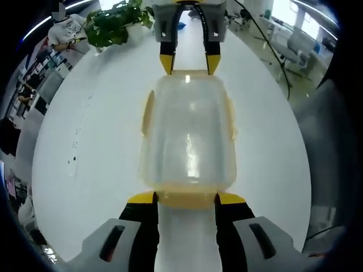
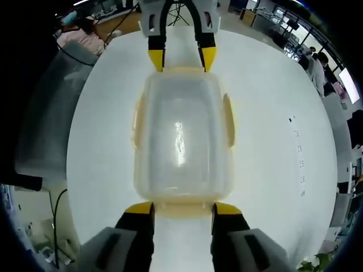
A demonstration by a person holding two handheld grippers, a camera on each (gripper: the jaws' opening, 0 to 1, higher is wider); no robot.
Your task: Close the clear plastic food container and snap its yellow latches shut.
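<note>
A clear plastic food container (image 1: 187, 136) (image 2: 181, 136) with its lid on lies lengthwise on the white table (image 1: 85, 147) (image 2: 272, 147), between the two grippers facing each other. Yellow latches (image 1: 146, 113) (image 2: 228, 119) run along both long sides. The near end latch (image 1: 186, 199) sits between the tips of my left gripper (image 1: 186, 198), whose jaws stand apart. My right gripper (image 2: 182, 208) is open the same way around the opposite end latch (image 2: 182, 211). In each view the other gripper (image 1: 189, 63) (image 2: 182, 58) shows at the container's far end, yellow tips spread.
A green plant (image 1: 113, 25) stands at the table's far left end, with a person (image 1: 65, 25) behind it. A black cable (image 1: 272, 51) runs past the right edge. Other people (image 2: 317, 68) stand beyond the table. A grey shape (image 2: 45, 113) is beside the table's left edge.
</note>
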